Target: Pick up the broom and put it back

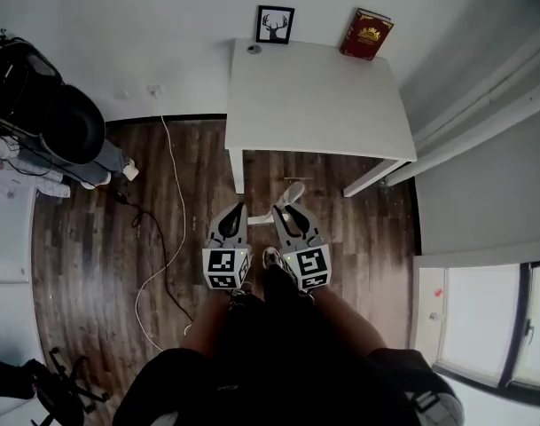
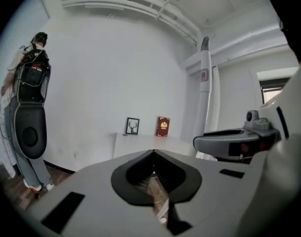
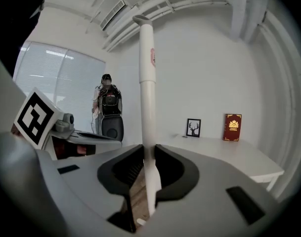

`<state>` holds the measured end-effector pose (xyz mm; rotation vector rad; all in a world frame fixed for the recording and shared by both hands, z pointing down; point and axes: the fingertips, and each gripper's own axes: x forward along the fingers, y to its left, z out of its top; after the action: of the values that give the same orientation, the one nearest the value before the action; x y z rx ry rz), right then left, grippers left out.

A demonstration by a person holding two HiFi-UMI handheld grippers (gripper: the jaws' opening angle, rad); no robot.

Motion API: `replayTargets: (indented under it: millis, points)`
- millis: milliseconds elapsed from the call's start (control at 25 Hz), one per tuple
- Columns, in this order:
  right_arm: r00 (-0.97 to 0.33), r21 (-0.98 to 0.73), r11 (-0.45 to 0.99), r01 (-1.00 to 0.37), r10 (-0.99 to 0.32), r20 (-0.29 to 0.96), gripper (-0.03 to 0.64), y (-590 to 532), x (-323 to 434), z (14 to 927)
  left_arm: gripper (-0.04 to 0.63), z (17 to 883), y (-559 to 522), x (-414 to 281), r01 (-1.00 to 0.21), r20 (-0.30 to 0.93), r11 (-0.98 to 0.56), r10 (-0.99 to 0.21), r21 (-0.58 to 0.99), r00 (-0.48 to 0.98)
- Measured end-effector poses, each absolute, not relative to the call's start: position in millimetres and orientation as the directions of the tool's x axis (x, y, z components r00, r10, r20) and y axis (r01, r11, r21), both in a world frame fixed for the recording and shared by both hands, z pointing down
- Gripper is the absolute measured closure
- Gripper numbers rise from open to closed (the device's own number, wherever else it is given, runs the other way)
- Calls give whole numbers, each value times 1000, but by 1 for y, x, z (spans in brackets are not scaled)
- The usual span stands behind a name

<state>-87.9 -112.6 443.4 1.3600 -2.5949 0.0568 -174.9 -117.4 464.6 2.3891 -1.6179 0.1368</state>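
The broom's white handle (image 3: 147, 98) stands upright between the pads of my right gripper (image 3: 149, 149), which is shut on it well below its grey tip. From the head view the handle (image 1: 291, 193) shows end-on just ahead of the right gripper (image 1: 281, 211). My left gripper (image 1: 238, 208) is held close beside it on the left, apart from the broom. Its jaws (image 2: 153, 152) meet at the tips with nothing between them. In the left gripper view the handle (image 2: 204, 88) rises at the right. The broom's head is hidden.
A white table (image 1: 314, 105) stands against the wall straight ahead, with a framed deer picture (image 1: 275, 24) and a red book (image 1: 366, 33) at its back edge. A person with a backpack (image 1: 66, 131) stands at the left. A cable (image 1: 168, 238) runs over the wooden floor.
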Motion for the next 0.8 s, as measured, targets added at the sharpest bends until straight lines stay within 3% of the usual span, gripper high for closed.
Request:
replayTargets:
  millis: [400, 800]
  points:
    - [-585, -19, 603, -798, -766, 268, 526, -72, -89, 464, 595, 457, -104, -157, -922, 220, -378, -895, 85, 388]
    - [-603, -10, 623, -782, -752, 268, 526, -70, -102, 467, 595, 455, -96, -176, -931, 183, -333, -916, 150, 357]
